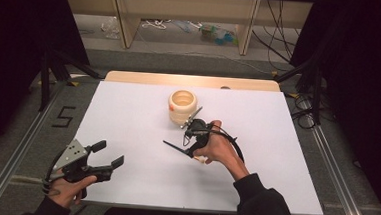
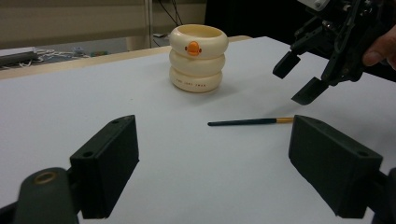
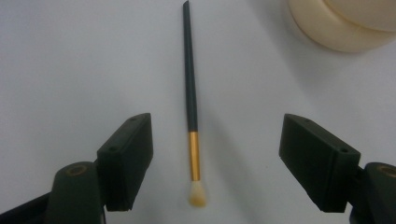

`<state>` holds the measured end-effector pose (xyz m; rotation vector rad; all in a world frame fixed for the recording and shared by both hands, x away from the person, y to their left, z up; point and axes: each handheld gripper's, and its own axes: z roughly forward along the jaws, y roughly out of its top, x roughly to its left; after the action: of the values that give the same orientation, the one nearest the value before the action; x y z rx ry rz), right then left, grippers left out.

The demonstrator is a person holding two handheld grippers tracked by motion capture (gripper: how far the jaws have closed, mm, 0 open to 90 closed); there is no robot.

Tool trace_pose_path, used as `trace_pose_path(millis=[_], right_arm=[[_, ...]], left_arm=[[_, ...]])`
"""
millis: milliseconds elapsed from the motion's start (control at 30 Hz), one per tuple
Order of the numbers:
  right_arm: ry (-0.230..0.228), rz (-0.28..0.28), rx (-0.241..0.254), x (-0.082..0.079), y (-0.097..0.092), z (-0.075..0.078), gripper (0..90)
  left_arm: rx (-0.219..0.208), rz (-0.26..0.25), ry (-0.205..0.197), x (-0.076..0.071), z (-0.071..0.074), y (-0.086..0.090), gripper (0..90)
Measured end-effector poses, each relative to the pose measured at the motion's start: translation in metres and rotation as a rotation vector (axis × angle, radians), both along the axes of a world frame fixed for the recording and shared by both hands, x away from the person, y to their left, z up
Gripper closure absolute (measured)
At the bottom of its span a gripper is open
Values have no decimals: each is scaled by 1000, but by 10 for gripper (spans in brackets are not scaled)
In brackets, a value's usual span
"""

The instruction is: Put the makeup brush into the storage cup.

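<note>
A small brush [image 3: 191, 98], with a dark handle, a gold ferrule and a pale bristle tip, is seen lying flat on the white table [image 1: 128, 113]. In the right gripper view it lies between the two black jaws of the right gripper [image 3: 217, 158], its bristle end nearest the camera at 6 o'clock and its handle running up toward 12 o'clock. The jaws stand wide on either side of the ferrule and the brush is touched by neither pad; it is not gripped. No earlier picture is at hand, so only this released stance is told.

In the high view the right gripper [image 1: 192, 137] is held over the middle of the table, with the brush handle [image 1: 173, 147] projecting from under it toward 9 o'clock. A cream pen holder [image 1: 182, 107], shaped like three stacked rings, stands just beyond the gripper at about 11 o'clock from it. In the left gripper view an orange duck-bill mark is shown on the top ring of the holder [image 2: 198, 58], and the brush [image 2: 250, 122] is seen lying apart from the holder, toward 4 o'clock of it.

The left gripper [image 1: 108, 155] is held at the table's near left corner, well apart from the brush. Its jaws are spread with nothing between them.
</note>
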<state>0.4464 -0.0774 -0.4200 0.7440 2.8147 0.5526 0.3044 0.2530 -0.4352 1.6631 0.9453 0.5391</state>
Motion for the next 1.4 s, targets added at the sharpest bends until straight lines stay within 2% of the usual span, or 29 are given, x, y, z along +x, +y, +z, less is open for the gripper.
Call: trace_pose_path(millis=[200,600,667,1033,1400], right_arm=[[21,6,-31,4,6,-6,306],[48,11,-60,11,15,-12,326],[55,16,-78,12,17,-14,330],[90,15,-96,18,21,-19,376],[114,40,-100,21,25,-22,458]], left_arm=[[4,-2,3,0,0,0,158],[4,-3,6,0,0,0,158],[6,-3,7,1,0,0,158],[2,-1,12,1,-1,-1,158],[3,-4,10,1,-1,-1,158]])
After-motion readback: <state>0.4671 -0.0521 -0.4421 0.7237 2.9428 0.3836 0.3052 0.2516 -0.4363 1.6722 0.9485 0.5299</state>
